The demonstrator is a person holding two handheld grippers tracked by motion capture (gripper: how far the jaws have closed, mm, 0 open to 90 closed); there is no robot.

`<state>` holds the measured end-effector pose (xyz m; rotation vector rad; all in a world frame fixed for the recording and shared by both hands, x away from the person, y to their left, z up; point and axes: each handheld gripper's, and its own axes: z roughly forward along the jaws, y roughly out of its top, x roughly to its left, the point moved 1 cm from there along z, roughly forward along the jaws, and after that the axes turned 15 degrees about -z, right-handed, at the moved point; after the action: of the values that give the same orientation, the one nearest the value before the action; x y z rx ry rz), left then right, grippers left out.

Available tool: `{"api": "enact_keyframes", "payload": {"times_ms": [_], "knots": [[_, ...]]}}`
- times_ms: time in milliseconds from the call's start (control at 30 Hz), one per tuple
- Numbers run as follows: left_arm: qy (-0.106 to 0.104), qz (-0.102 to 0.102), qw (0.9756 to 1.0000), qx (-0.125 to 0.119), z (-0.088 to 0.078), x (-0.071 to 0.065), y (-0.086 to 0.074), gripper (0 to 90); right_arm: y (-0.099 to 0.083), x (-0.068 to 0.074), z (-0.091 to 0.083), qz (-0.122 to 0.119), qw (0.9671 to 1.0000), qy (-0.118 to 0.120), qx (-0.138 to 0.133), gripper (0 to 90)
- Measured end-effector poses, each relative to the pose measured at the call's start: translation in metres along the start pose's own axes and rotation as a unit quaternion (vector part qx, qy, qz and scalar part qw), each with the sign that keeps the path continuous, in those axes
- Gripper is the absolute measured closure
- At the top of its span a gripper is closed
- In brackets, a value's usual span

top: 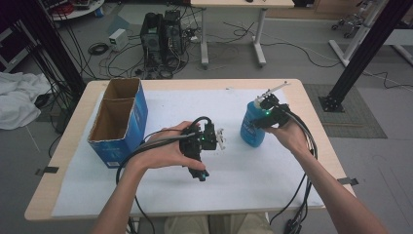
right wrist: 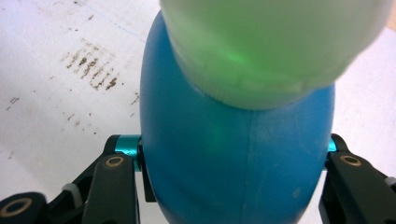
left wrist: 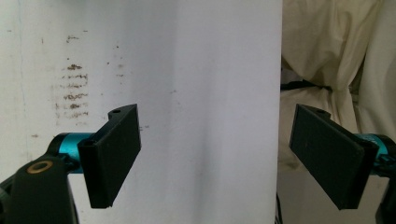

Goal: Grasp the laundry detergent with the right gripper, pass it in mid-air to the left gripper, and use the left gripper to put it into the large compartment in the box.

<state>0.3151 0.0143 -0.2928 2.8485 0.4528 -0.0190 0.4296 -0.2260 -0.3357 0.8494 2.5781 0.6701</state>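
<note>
Right claw clamped on the blue bottle

The right claw gripped the upright blue bottle at the bench's three o'clock side; the left claw, jaws wide apart and empty, hung near centre, the cardboard box at nine o'clock.
</note>
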Motion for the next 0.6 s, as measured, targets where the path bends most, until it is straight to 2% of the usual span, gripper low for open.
{"api": "enact_keyframes", "payload": {"times_ms": [33, 67, 200, 233, 267, 300, 333, 367, 400, 433, 467, 500, 533, 567, 600], "knots": [[0.001, -0.001, 1.0000, -0.003, -0.001, 0.000, 0.000, 16.7, 0.001, -0.001, 0.000, 0.010, 0.9999, 0.000, 0.004, 44.2], [0.001, -0.001, 1.0000, -0.003, -0.001, 0.000, 0.000, 16.7, 0.001, 0.001, 0.000, -0.009, 1.0000, 0.000, 0.000, 44.3], [0.002, -0.002, 1.0000, -0.006, -0.004, 0.002, 0.000, 16.7, 0.000, 0.000, 0.000, 0.000, 1.0000, 0.000, 0.001, 44.3], [0.002, -0.002, 1.0000, -0.006, -0.004, 0.002, 0.000, 16.7, 0.001, 0.001, 0.000, -0.015, 0.9999, 0.004, -0.002, 44.4], [0.003, -0.002, 1.0000, -0.006, -0.003, 0.001, 0.000, 16.7, 0.001, 0.001, 0.000, -0.015, 0.9999, 0.004, -0.002, 44.4], [-0.005, 0.002, 1.0000, 0.001, 0.002, -0.002, 0.001, 16.7, 0.001, 0.001, 0.000, -0.013, 0.9999, 0.003, -0.001, 44.4], [0.005, -0.003, 1.0000, -0.008, -0.006, 0.003, 0.000, 16.7, 0.004, 0.001, 0.001, 0.001, 0.9997, -0.008, 0.025, 44.4], [0.006, -0.002, 1.0000, -0.008, -0.007, 0.003, 0.000, 16.7, 0.001, 0.001, -0.001, -0.020, 0.9996, 0.018, -0.005, 44.4], [0.006, -0.002, 1.0000, -0.008, -0.007, 0.003, 0.000, 16.7, 0.001, 0.002, -0.001, -0.019, 0.9996, 0.020, -0.004, 44.3], [0.012, -0.007, 0.9997, -0.021, -0.014, 0.007, -0.002, 16.7, 0.001, 0.003, -0.001, -0.024, 0.9992, 0.030, -0.008, 44.3], [0.006, -0.004, 0.9999, -0.010, -0.008, 0.004, -0.001, 16.7, 0.002, 0.008, -0.004, -0.040, 0.9979, 0.049, -0.013, 44.3], [0.009, -0.006, 0.9998, -0.017, -0.011, 0.005, -0.001, 16.7, 0.001, 0.002, -0.001, -0.024, 0.9994, 0.025, -0.006, 44.2], [0.009, -0.006, 0.9998, -0.017, -0.011, 0.005, -0.001, 16.7, 0.001, 0.005, -0.002, -0.030, 0.9988, 0.037, -0.010, 44.2], [0.020, -0.011, 0.9993, -0.029, -0.025, 0.012, -0.002, 16.7, 0.004, 0.018, -0.008, -0.090, 0.9930, 0.075, -0.014, 44.2], [0.019, -0.013, 0.9993, -0.029, -0.026, 0.012, -0.002, 16.7, 0.005, 0.021, -0.009, -0.102, 0.9915, 0.081, -0.013, 44.2]]}}
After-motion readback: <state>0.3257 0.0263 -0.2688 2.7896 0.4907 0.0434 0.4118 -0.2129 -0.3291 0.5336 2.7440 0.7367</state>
